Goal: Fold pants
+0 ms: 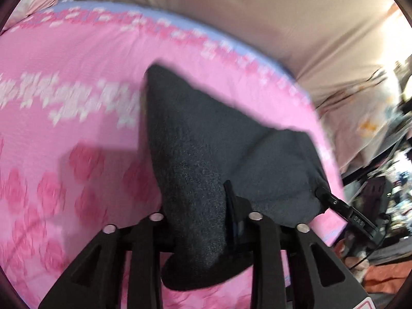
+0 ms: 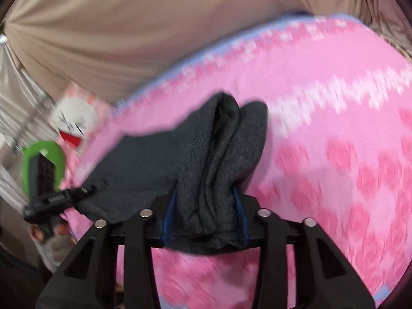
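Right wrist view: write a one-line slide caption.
Right gripper clamps bunched dark grey pants above pink floral bedspread.

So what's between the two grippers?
The dark pants stretch between them, seen in the right wrist view: right gripper pinches one end, left gripper the other.

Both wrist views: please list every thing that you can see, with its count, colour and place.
pants: one, dark grey, held up over the bed, bunched in both grippers
blanket: one, pink with roses, spread on the bed
curtain: beige, behind the bed
pillow: one, pink with a white cartoon face, at the bed's edge
left gripper: black, shut on the pants
right gripper: black with blue pads, shut on the pants
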A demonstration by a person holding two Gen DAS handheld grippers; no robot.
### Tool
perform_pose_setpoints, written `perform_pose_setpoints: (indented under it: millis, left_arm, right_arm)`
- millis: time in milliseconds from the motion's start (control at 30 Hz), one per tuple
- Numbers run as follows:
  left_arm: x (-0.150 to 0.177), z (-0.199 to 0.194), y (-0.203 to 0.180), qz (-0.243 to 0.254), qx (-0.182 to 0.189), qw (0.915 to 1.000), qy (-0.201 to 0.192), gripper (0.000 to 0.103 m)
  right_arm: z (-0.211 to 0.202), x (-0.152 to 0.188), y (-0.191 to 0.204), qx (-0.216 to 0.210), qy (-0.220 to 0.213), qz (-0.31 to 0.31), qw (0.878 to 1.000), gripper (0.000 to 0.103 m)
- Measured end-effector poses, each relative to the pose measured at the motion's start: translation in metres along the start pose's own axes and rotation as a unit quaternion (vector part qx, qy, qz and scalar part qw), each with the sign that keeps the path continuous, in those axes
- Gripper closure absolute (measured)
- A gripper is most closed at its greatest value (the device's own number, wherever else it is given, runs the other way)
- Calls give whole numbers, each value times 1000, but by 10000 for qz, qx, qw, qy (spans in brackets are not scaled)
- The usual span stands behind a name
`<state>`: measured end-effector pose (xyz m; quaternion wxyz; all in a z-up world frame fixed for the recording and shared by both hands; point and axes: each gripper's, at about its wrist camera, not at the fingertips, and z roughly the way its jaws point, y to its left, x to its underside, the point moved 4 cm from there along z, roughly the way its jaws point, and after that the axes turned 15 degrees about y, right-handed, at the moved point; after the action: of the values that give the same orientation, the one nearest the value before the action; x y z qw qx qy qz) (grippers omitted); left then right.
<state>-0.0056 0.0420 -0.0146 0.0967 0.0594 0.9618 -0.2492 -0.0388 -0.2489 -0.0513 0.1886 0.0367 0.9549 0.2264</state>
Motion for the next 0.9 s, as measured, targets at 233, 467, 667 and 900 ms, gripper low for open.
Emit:
perform_pose_setpoints:
  millis: [233,467,667,900]
  left_arm:
    - [10,11,1,-144,250,9994,-201,24]
    - [2,16,-5,-92,57,9995,-312,59]
    - [10,-12,-3,-36,197,9996,-181,81]
    - [33,10,7,-186,187,9996,37,56]
  right_arm:
    - [3,7,-3,-405,-95,101,9991,26]
    - [15,-11,5,-561,-211,192,9980,61]
    - [-14,2,20,-542,-309,-50,9980,69]
    - [0,25,-1,-613,-121,237,9978,49]
